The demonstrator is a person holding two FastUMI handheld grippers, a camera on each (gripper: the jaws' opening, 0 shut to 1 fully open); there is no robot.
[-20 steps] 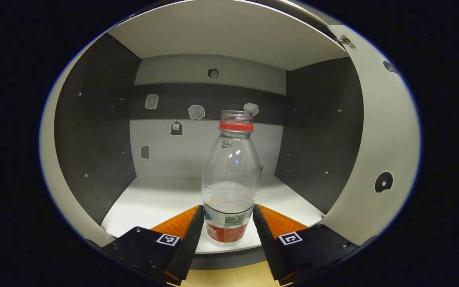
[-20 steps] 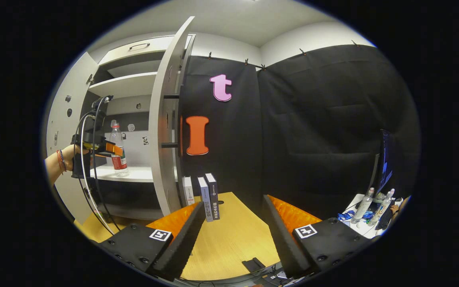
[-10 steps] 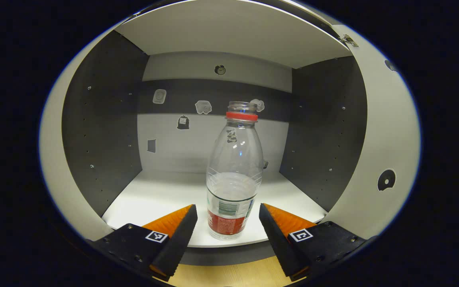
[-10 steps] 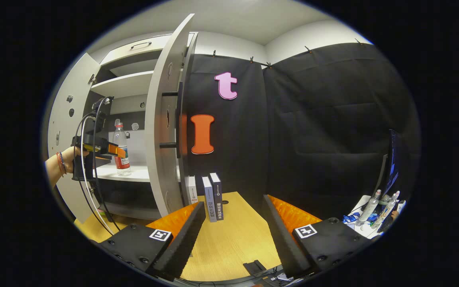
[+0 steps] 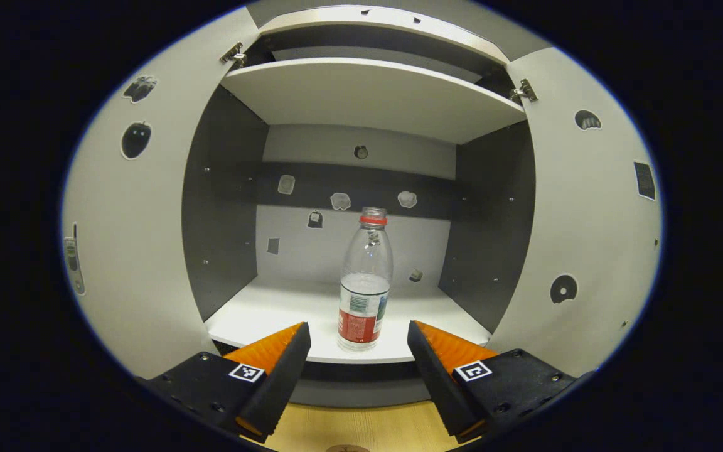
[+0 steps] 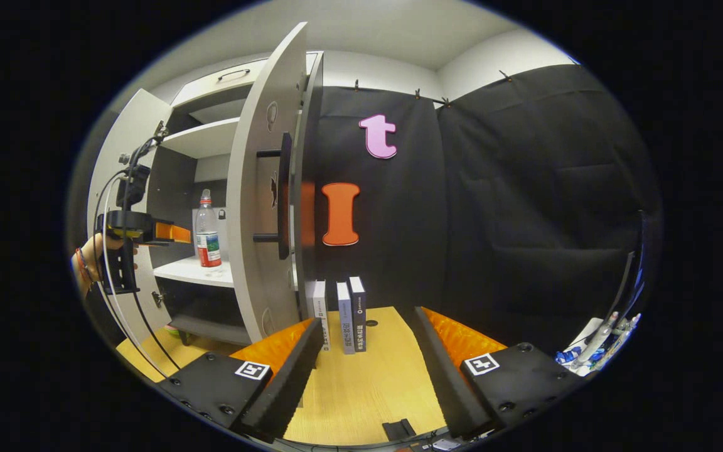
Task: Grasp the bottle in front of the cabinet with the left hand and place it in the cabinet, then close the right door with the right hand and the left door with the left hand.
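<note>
The bottle stands upright near the front edge of the cabinet's white shelf, between the 2 open doors, left door and right door. The left gripper sits just in front of the shelf, jaws spread wide, holding nothing. The right gripper is also wide open and empty, over the wooden table, near 3 books.

- Left gripper view: faces straight into the open cabinet from near its front, level with the lower shelf.
- Right gripper view: stands off to the cabinet's right, looking obliquely across its open right door.
- Shared: cabinet interior, bottle.
</note>
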